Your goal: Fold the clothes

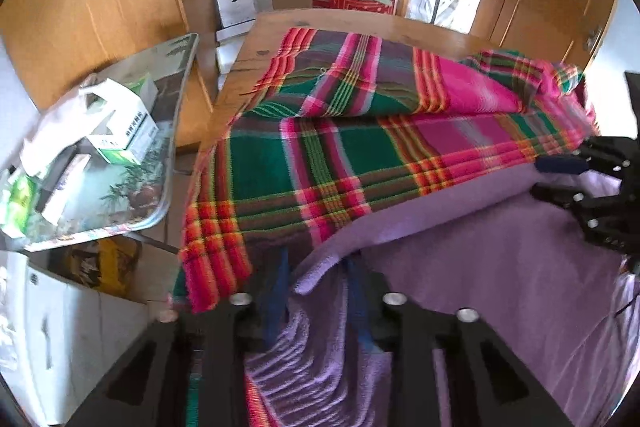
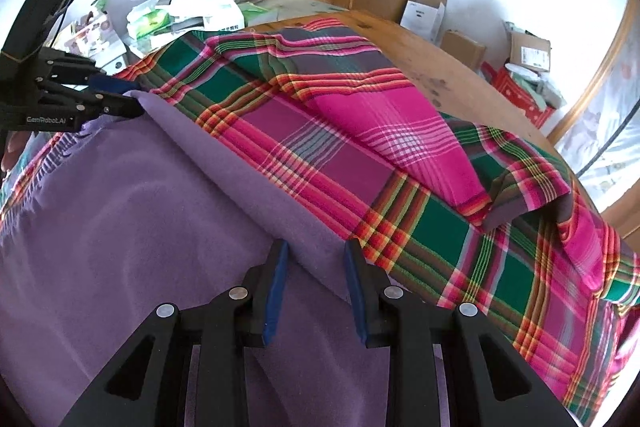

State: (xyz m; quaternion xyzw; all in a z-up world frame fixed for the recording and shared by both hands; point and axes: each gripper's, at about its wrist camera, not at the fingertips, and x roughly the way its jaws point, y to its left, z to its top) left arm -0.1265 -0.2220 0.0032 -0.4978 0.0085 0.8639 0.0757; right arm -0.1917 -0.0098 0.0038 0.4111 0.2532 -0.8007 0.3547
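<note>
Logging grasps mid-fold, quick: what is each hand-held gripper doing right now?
Left hand-held gripper: shut on the purple cloth edge.
Right hand-held gripper: open, straddling the purple cloth's folded edge.

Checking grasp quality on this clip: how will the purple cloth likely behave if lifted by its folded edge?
Probably floppy: the purple cloth drapes and ripples over the plaid blanket. Its fleecy-looking surface likely grips rather than slips. The fold between the right gripper fingers looks thick, so it may sag.
</note>
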